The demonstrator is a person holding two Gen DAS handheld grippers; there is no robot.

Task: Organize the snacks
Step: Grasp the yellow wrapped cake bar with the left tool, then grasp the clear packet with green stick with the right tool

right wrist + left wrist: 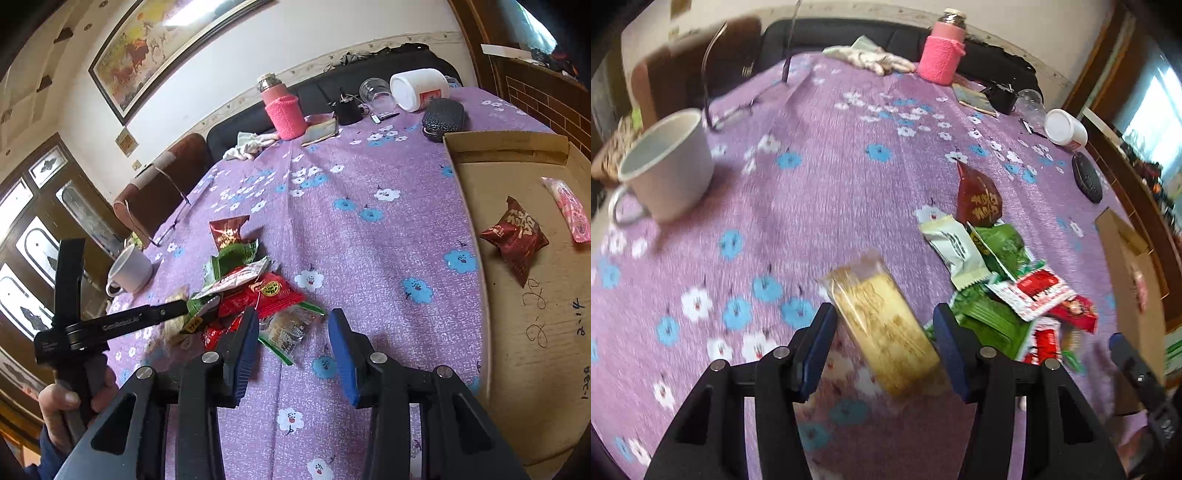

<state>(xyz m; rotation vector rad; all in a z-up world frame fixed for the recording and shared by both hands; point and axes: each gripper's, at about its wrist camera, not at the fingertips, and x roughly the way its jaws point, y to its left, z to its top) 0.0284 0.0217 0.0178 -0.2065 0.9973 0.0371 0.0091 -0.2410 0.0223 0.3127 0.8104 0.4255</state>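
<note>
Yellow cracker pack (882,328) between the left claw (886,347) pads, long axis slanting away, on the worktop (831,192) beside the snack pile (1008,288); jaws apart, not pressing. Right claw (293,350) likewise apart, empty.

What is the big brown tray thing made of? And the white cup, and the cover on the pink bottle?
The tray looks like plain matte cardboard: brown, with a folded flap and pen scribbles on it. The white cup seems to be glazed ceramic or enamel; its smooth, slightly shiny wall leaves that open. The pink bottle's sleeve looks knitted, like yarn, with a ribbed, fuzzy surface.
</note>
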